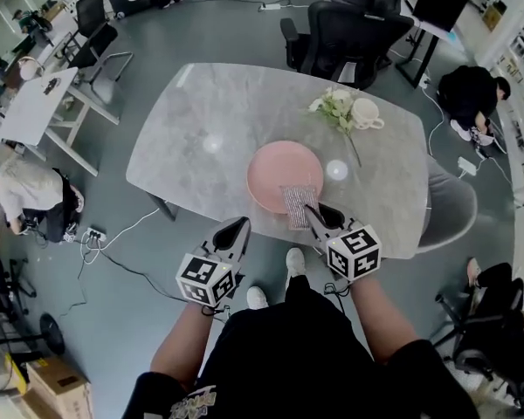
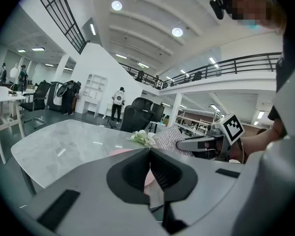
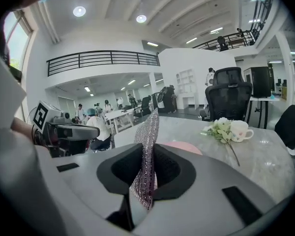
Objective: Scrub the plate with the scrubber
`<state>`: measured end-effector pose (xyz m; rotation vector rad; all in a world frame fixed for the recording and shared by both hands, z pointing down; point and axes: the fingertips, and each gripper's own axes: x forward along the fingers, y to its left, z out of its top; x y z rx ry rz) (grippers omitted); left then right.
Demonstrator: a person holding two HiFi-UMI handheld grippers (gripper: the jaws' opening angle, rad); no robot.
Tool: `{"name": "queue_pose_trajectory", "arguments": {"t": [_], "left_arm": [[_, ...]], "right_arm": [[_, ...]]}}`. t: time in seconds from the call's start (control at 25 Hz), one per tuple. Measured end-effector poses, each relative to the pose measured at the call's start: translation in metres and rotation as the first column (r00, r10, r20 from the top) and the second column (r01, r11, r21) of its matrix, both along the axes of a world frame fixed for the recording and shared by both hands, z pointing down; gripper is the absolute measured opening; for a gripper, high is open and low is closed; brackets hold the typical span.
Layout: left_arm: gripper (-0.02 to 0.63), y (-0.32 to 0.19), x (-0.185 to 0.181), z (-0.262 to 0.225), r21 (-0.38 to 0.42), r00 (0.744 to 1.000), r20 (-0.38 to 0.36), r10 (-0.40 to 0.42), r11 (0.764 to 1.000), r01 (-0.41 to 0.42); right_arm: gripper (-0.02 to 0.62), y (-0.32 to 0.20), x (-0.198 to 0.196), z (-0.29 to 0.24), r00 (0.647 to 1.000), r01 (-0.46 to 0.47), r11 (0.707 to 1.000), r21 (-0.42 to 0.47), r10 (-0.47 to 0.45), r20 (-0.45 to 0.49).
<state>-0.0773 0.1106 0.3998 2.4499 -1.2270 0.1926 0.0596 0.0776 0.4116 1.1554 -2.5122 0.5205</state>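
Marble-look table (image 1: 183, 138) in a big open office; our right gripper (image 1: 314, 212) has its jaws pinched on the silvery scrubber (image 1: 299, 206), held over the near rim of the pink plate (image 1: 275, 168); our left gripper (image 1: 240, 227) is by the table's front edge, jaws pressed together on nothing; flowers (image 1: 334, 107) and a cup (image 1: 365, 113) sit beyond the plate.

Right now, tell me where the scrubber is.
In the head view the scrubber is pinched in the right gripper, at the near rim of the pink plate, just right of centre.
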Motion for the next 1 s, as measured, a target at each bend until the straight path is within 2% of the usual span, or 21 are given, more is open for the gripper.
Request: {"name": "queue_pose_trajectory", "arguments": {"t": [0.36, 0.52, 1.0], "left_arm": [[0.018, 0.065, 0.014, -0.005, 0.022, 0.993, -0.007, 0.119, 0.993, -0.119], [0.018, 0.085, 0.016, -0.003, 0.026, 0.989, 0.001, 0.146, 0.989, -0.146], [0.018, 0.099, 0.008, 0.007, 0.014, 0.988, 0.025, 0.155, 0.988, -0.155]], "right_arm": [[0.072, 0.086, -0.013, -0.006, 0.997, -0.070, 0.997, 0.038, 0.071, -0.010], [0.072, 0.110, -0.016, -0.003, 0.995, -0.098, 0.994, 0.040, 0.099, -0.009], [0.071, 0.126, -0.029, 0.005, 0.993, -0.118, 0.992, 0.043, 0.118, 0.000]]}}
